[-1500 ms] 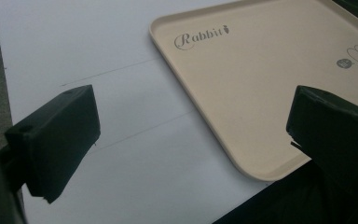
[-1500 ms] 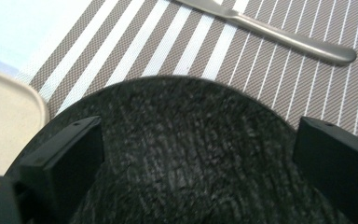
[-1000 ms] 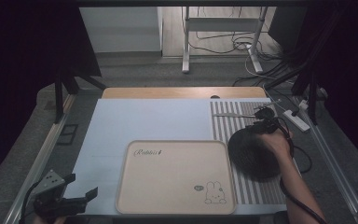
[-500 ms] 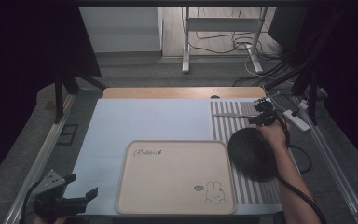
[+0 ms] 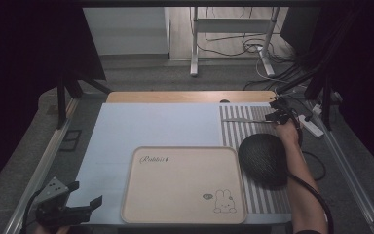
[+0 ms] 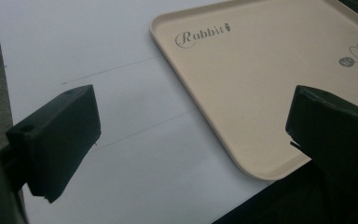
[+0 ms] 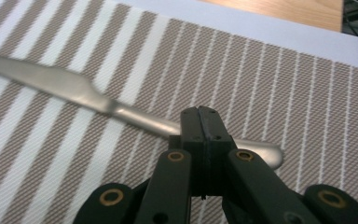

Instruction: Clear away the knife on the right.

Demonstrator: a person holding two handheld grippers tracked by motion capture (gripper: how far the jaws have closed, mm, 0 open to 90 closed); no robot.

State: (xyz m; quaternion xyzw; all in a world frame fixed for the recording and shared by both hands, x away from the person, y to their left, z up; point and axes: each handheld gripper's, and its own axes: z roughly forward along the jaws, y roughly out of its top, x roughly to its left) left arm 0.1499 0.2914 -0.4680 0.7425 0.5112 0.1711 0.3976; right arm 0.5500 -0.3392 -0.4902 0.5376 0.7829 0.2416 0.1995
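We've got a dull silver metal table knife (image 7: 88,100) lying flat on the brown-and-white striped woven placemat (image 5: 233,131), up at two o'clock on the table. The right gripper (image 7: 204,123) has its black jaws pressed together over the knife's handle, grasping it near the rounded butt end, blade running away toward nine o'clock. Just toward six o'clock from there sits a round black textured bowl-like object (image 5: 264,158) on the same placemat. At the table's centre-front rests the beige rectangular tray with a rabbit drawing (image 5: 185,183). Down at seven o'clock, the left gripper (image 5: 85,195) hovers over the pale blue tabletop (image 5: 141,126), jaws spread wide, holding nothing.
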